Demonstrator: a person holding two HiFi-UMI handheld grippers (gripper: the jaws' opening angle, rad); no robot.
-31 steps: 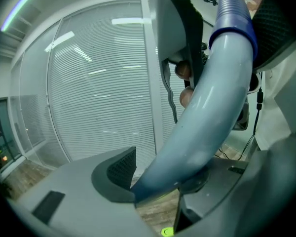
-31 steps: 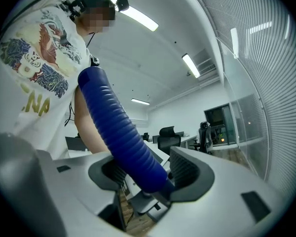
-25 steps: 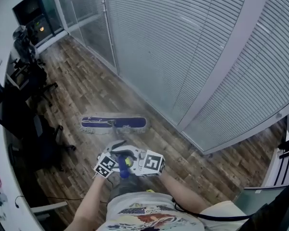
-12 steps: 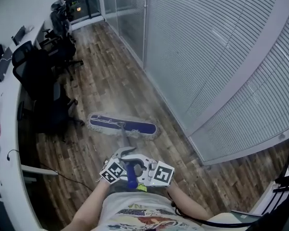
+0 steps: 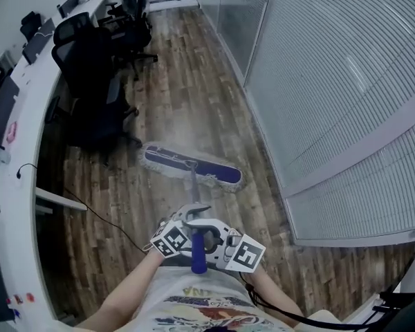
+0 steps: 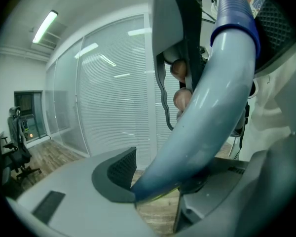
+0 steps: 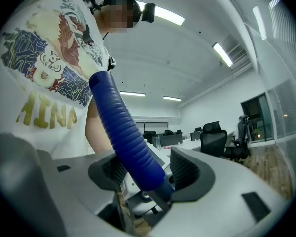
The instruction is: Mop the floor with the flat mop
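- The mop head [image 5: 191, 167] lies flat on the wooden floor [image 5: 187, 81], set at a slant.
- The handle [image 5: 193, 189] rises from the mop head toward the person and ends in a blue ribbed grip [image 5: 198, 256].
- The left gripper [image 5: 188, 228] has its jaws clenched on the pale pole of the handle, on the side nearer the mop head.
- The right gripper [image 5: 211, 244] has its jaws clamped on the blue ribbed grip, farther from the mop head.
- Black office chairs [image 5: 97, 81] stand near the mop head's left end.
- A white counter [image 5: 17, 158] runs beyond them.
- A black cable [image 5: 104, 216] trails over the floor left of the handle.
- A glass partition with blinds [image 5: 332, 81] stands right of the mop head, with bare floor between.
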